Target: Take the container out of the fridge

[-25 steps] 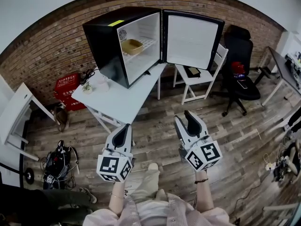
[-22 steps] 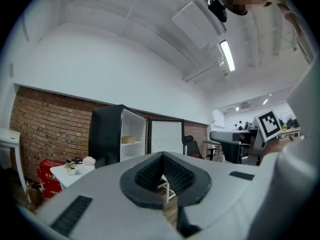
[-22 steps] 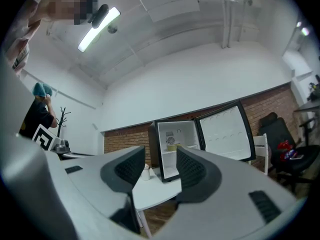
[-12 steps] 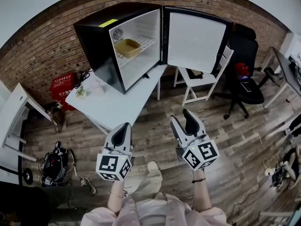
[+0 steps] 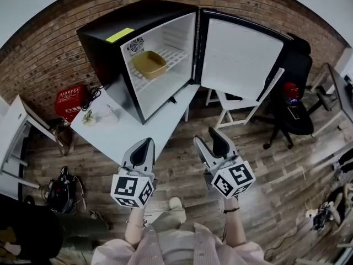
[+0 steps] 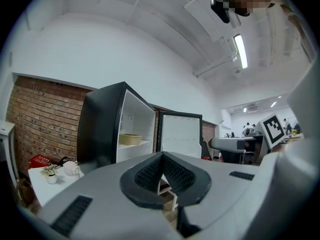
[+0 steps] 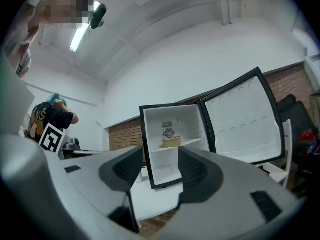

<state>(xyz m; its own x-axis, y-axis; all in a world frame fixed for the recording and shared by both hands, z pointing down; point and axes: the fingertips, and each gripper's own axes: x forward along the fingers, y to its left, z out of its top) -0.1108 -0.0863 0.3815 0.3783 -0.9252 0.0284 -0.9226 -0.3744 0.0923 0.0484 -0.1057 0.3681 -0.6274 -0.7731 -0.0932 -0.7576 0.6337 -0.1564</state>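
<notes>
Because the fridge door (image 5: 242, 54) stands swung wide to the right, the tan container (image 5: 149, 63) is in plain view. It sits untouched on the wire shelf (image 5: 176, 53) in the upper part of the black fridge (image 5: 102, 37). The fridge stands on a white worktop (image 5: 151, 128), which raises the shelf toward arm level. Well apart from the container, a person holds two tools level, aimed at the opening. The right hand-held gripper (image 5: 207, 138) has jaws spread, just opened, with nothing between them, probably readied for the container's rim. The left hand-held gripper (image 5: 144, 143) is closed and empty.
</notes>
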